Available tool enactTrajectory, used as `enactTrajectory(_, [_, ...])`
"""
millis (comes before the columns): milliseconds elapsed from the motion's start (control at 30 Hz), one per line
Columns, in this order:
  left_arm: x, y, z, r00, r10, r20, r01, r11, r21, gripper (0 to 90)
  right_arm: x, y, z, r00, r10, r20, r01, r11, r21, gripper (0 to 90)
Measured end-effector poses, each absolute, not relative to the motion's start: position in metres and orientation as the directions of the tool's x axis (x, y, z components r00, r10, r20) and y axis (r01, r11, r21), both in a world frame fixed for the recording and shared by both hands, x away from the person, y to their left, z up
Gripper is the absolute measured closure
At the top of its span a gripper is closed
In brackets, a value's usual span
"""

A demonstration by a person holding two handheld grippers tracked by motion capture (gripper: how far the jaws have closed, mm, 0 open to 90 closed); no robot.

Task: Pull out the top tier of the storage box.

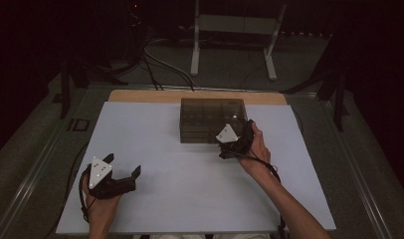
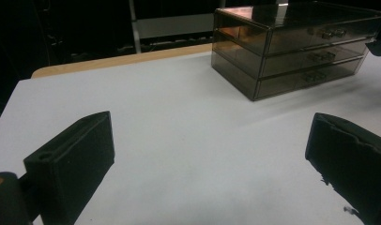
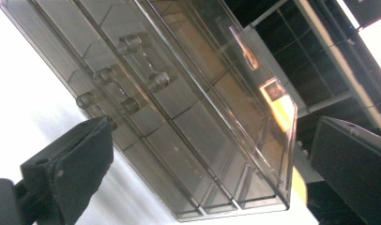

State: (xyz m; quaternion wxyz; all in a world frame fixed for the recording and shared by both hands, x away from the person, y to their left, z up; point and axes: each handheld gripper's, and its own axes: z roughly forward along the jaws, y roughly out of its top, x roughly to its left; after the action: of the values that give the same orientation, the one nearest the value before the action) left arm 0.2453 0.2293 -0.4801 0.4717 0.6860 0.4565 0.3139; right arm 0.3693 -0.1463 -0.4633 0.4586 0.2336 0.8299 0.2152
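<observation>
A smoky, see-through drawer box (image 1: pixel 212 119) with three stacked drawers stands at the far middle of the white table (image 1: pixel 155 199), its handled fronts facing the person. In the right gripper view the three handles (image 3: pixel 118 75) sit in a row close ahead, with the drawers looking pushed in.

The right gripper (image 1: pixel 234 144) is tipped on its side at the box's near right corner, jaws spread wide and grasping nothing; one jaw sits right by the lowest handle, though whether it touches cannot be told. The step in hand looks like a reach for a drawer handle. To do it well, the person should settle on one handle, bring both jaws around its bar, square the wrist to the drawer front, and close before pulling straight toward the near edge, since the light box may slide.

The left gripper (image 1: pixel 121 178) rests near the left front edge, well apart from the box, jaws released; it could steady the box.
</observation>
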Motion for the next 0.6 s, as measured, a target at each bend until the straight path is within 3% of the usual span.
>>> enactTrajectory(167, [0.245, 0.229, -0.480, 0.389, 0.921, 0.000, 0.331, -0.140, 0.933, 3.2, 0.367, -0.138, -0.465, -0.458, 0.495, -0.739, 0.142, 0.861, 0.488, 0.0])
enactTrajectory(600, [0.246, 0.229, -0.480, 0.390, 0.921, 0.001, 0.331, -0.141, 0.933, 3.2, 0.365, -0.131, -0.471, -0.441, 0.419, -0.794, 0.103, 0.902, 0.419, 0.1])
